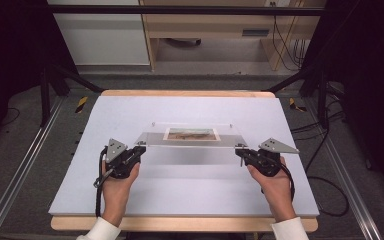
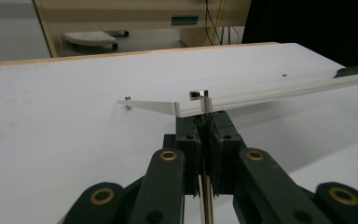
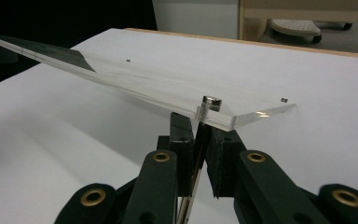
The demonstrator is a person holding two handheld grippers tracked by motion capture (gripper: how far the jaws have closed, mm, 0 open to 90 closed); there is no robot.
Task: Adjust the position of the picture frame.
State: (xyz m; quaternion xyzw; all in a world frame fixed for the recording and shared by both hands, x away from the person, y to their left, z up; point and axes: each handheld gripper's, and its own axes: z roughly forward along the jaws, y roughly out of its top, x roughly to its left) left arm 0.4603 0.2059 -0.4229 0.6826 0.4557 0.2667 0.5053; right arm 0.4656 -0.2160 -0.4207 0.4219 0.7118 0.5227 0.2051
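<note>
Over on the left, the left gripper (image 1: 139,150) sits clenched at the near left corner of the clear frame (image 1: 192,134), and in the left gripper view its black jaws are pressed together right under that corner, pinching a thin metal pin (image 2: 206,108) that drops from a small silver stud (image 2: 198,94) on the plate's top. The person's left hand (image 1: 116,180) wraps the tool from below, white sleeve (image 1: 99,231) at the table's near edge. Moving toward the middle, the clear frame is held up off the white table (image 1: 180,195), roughly level, casting a soft shadow on the surface beneath it. It is a flat see-through sandwich of plates, and it holds one thing: a small picture (image 1: 191,133) in brownish tones, lying flat near the centre of the frame, a little toward its far edge. Tiny studs mark the far corners too. On to the right, and the right gripper (image 1: 241,153) mirrors the other: clenched at the near right corner, and in the right gripper view its jaws close beneath another silver stud (image 3: 211,101), gripping the pin under the plate's edge. The right hand (image 1: 276,186) cups that tool from below. Both tools rest well apart, the frame spanning between them above the table's middle.
</note>
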